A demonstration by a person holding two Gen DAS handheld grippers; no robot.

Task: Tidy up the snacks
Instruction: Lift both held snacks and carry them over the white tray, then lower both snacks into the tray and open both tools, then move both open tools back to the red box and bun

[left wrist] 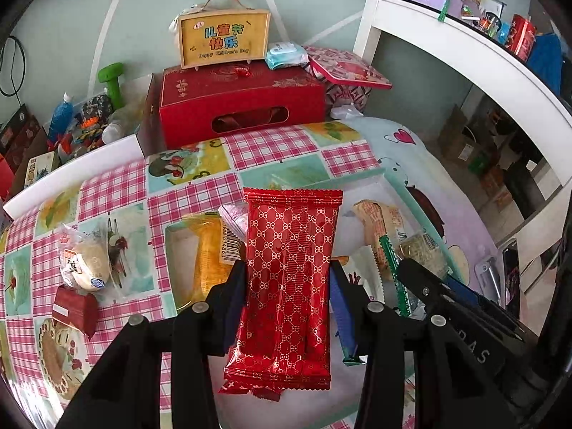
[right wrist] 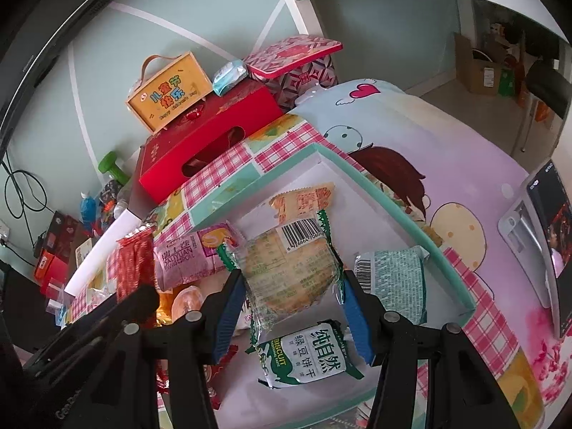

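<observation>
In the left wrist view my left gripper (left wrist: pixel 287 286) is shut on a red foil snack packet (left wrist: pixel 289 268) with a gold pattern, held upright above the checked tablecloth. In the right wrist view my right gripper (right wrist: pixel 293 300) is shut on a clear-wrapped round biscuit pack (right wrist: pixel 291 268) with green edges, held over a white box with a teal rim (right wrist: pixel 393 207). Under it in the box lie a green-and-white biscuit pack (right wrist: pixel 307 354), a teal pack (right wrist: pixel 393 279) and an orange pack (right wrist: pixel 304 196). The red packet (right wrist: pixel 134 268) shows at the left.
A yellow snack (left wrist: pixel 211 257) lies in a small open box; a wrapped bun (left wrist: pixel 85 264) and a small red box (left wrist: pixel 75 307) lie further left. A red gift box (left wrist: pixel 239 107) and a yellow handled box (left wrist: pixel 223 39) stand behind. A phone (right wrist: pixel 547 243) lies at the right.
</observation>
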